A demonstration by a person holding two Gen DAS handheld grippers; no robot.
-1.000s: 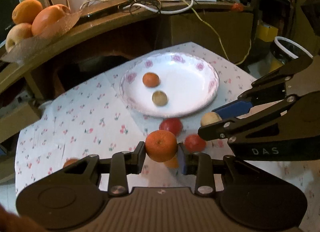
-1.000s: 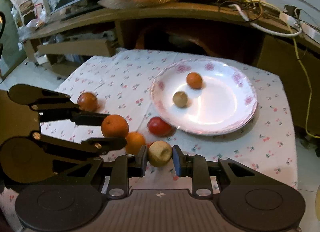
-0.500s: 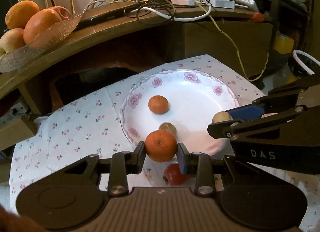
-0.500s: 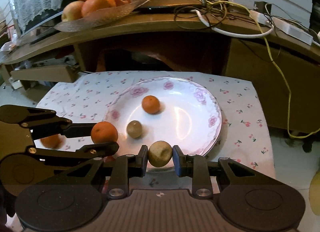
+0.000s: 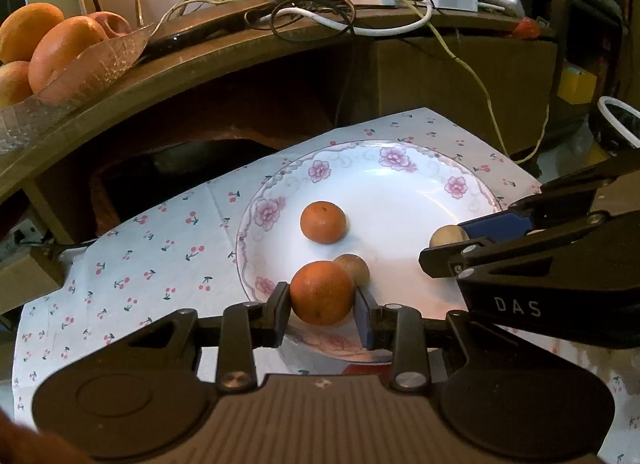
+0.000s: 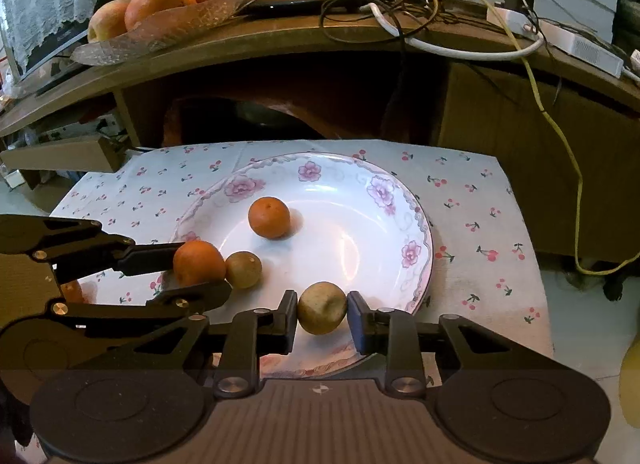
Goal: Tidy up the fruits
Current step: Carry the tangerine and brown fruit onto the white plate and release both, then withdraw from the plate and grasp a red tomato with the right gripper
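Note:
A white floral plate [image 5: 404, 192] [image 6: 360, 232] lies on the cherry-print cloth. On it rest a tangerine [image 5: 323, 222] [image 6: 269, 217] and a small brownish fruit [image 5: 356, 267] [image 6: 244, 269]. My left gripper [image 5: 322, 306] is shut on an orange tangerine [image 5: 322, 292] [image 6: 199, 263], held low over the plate's near-left rim. My right gripper [image 6: 322, 314] hovers over the plate's near side with a yellow-brown fruit [image 6: 322, 307] [image 5: 446, 235] between its fingers. Its jaws are opening, and a thin gap shows at the right pad.
A glass dish [image 6: 168, 30] of oranges and apples stands on the wooden shelf behind, beside tangled cables [image 5: 340, 12]. Another orange fruit [image 6: 72, 290] lies on the cloth, behind the left gripper's fingers. The cloth ends just right of the plate.
Both grippers carried their fruits forward from the loose fruits on the cloth to above the plate's near side. The right jaws have parted slightly around the yellow-brown fruit.

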